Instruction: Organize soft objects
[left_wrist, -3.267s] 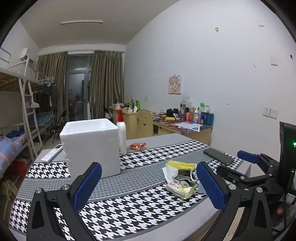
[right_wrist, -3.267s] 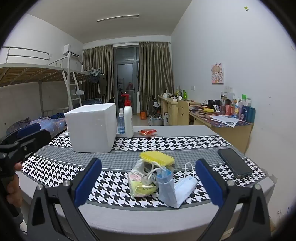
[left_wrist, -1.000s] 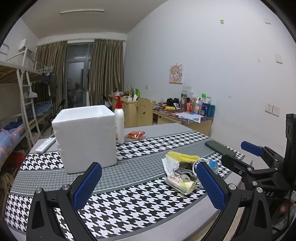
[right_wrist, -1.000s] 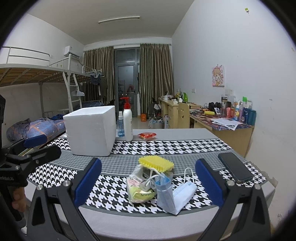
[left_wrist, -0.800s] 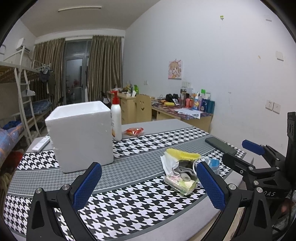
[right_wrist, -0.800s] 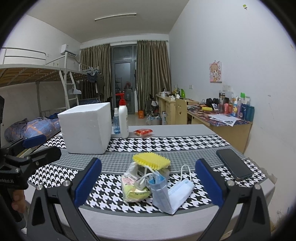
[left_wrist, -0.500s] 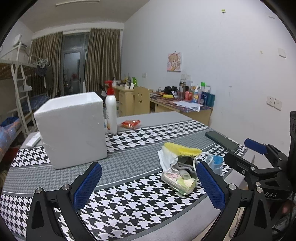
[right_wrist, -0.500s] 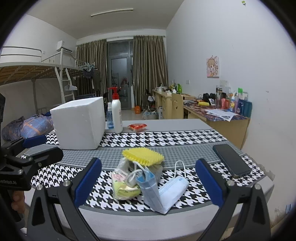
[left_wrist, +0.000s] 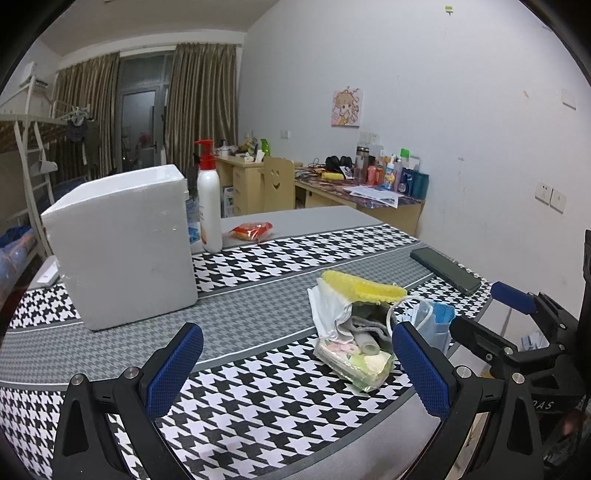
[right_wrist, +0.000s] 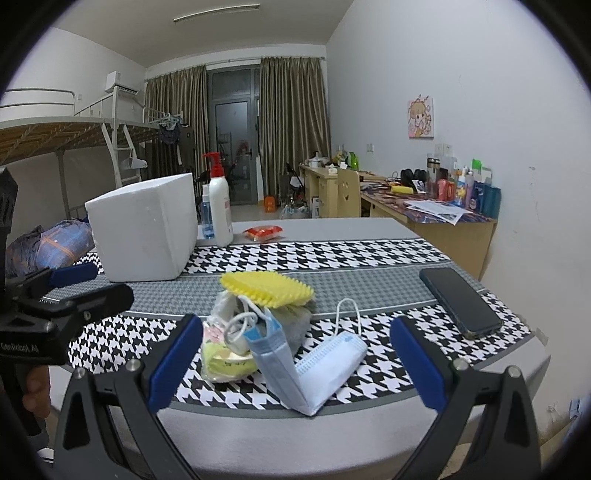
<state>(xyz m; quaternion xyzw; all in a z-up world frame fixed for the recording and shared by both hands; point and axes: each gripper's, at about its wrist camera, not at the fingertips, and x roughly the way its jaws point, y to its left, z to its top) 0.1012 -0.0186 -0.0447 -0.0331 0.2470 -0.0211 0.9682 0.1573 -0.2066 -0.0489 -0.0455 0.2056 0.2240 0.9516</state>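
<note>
At the far left of the houndstooth-patterned black, white and grey tablecloth stands a white styrofoam box, with a white pump bottle with a red nozzle just beside its right side and, as the right wrist view shows, a small clear blue spray bottle tucked between the two. A little further right, on the bare grey tabletop behind the cloth, lies a red snack packet. The left gripper hangs over the near edge of the table with its blue-padded fingers spread wide and nothing between them. To its right, near the front edge, sits the heap of soft things: a yellow bristled sponge on top, a white face mask and what looks like a grey rolled cloth under it, a clear plastic pouch of pastel items at the bottom, and a folded light-blue surgical mask leaning against the heap's right side. The right gripper faces this heap from the near edge, fingers likewise wide apart and touching nothing. Well to the right lies a dark smartphone, flat on the cloth near the table's corner.
</note>
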